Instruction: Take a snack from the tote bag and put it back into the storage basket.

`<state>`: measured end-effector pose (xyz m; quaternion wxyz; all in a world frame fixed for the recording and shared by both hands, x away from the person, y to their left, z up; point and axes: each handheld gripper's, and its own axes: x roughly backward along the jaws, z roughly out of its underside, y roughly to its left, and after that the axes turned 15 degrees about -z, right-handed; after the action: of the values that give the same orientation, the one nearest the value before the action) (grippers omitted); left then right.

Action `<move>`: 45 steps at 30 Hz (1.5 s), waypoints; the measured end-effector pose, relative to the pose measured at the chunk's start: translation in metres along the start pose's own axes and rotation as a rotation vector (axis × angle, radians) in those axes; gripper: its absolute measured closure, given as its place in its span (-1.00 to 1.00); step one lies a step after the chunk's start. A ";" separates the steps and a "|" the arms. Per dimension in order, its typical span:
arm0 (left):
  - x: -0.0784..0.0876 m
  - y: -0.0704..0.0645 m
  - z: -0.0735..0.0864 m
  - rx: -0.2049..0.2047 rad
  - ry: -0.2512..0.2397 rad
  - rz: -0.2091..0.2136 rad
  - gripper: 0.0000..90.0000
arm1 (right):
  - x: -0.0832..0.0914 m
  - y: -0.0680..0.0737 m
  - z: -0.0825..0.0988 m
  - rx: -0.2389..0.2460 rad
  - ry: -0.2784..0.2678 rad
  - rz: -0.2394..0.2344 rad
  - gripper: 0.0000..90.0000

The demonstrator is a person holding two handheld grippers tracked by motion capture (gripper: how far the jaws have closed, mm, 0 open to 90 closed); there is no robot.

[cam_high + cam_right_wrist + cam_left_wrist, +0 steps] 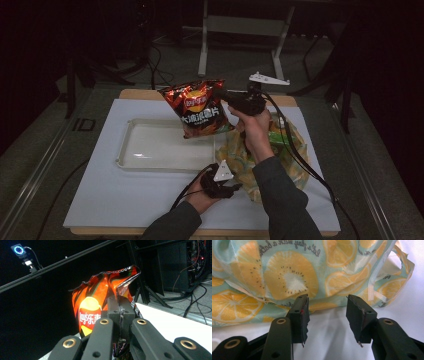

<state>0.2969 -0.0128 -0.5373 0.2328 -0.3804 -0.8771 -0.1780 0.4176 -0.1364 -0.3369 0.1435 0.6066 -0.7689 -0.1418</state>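
Jaws of the right gripper (120,315) are pinching the chip bag (199,107) by its edge, dangling it above the clear tray (131,150). Nearby, the left gripper (327,315) is resting with its jaws apart and empty, just short of the lemon-print bag (287,277).

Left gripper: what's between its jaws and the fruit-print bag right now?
Nothing but bare white table surface. In the left gripper view the left gripper stands open just short of the fruit-print bag, no fabric between the jaws.
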 end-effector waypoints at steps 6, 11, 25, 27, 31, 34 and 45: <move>0.000 0.000 0.000 0.002 -0.001 0.002 0.16 | -0.015 -0.004 -0.004 -0.016 0.001 0.011 1.00; 0.000 0.000 0.000 0.006 -0.003 0.005 0.16 | -0.027 -0.006 -0.005 -0.023 -0.007 0.000 1.00; 0.000 0.001 0.000 0.015 -0.011 0.009 0.14 | -0.051 -0.024 0.010 -0.020 0.084 0.045 1.00; 0.001 0.001 0.001 0.013 -0.010 0.009 0.14 | -0.055 -0.029 0.014 -0.025 0.093 0.055 1.00; 0.001 0.002 0.001 0.014 -0.012 0.010 0.14 | -0.061 -0.037 0.017 -0.036 0.080 0.070 1.00; 0.001 0.001 0.001 0.023 -0.020 0.013 0.14 | -0.065 -0.040 0.020 -0.017 0.038 0.078 1.00; 0.002 0.002 0.001 0.012 -0.021 0.010 0.14 | -0.078 -0.058 0.047 -0.020 0.198 0.143 0.98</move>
<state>0.2967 -0.0102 -0.5368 0.2266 -0.3852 -0.8787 -0.1677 0.4681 -0.0710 -0.4064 0.2345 0.5597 -0.7910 -0.0783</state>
